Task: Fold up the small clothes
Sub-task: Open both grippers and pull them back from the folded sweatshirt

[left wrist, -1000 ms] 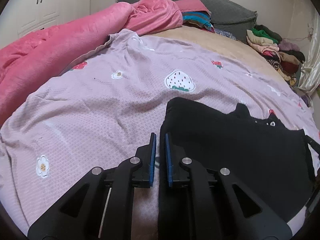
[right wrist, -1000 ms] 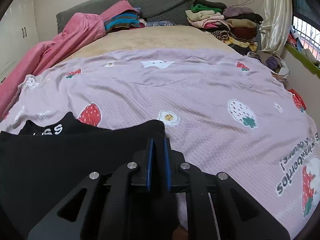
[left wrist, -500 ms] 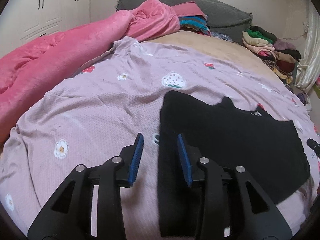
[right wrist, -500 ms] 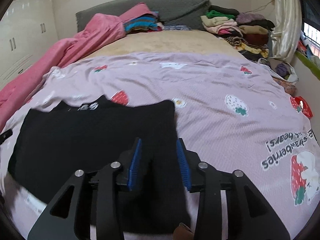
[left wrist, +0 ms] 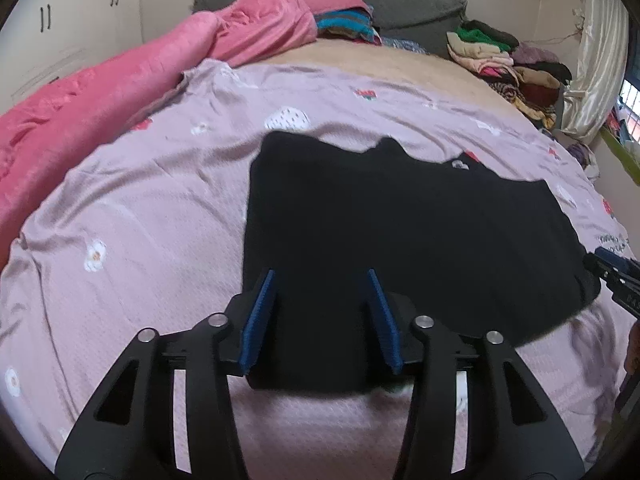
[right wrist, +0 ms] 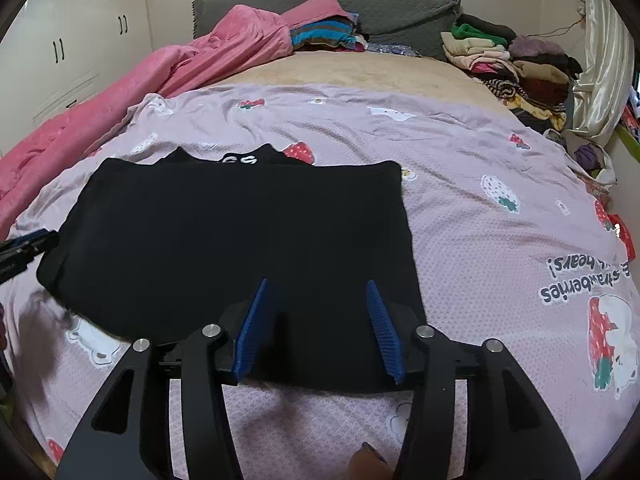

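The black garment (left wrist: 400, 232) lies flat near the bed's front edge on the strawberry-print sheet (right wrist: 500, 240), folded over. Both the left gripper (left wrist: 320, 316) and the right gripper (right wrist: 318, 326) have just been opening; each stands half-spread and empty above the near hem, likely letting the fold settle.

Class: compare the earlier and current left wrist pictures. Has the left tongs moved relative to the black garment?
Yes. The left tongs pulled back from the black garment, jaws having just opened, nothing gripped.

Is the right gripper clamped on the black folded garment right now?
No, the right gripper has open jaws above the black folded garment, pinching nothing.
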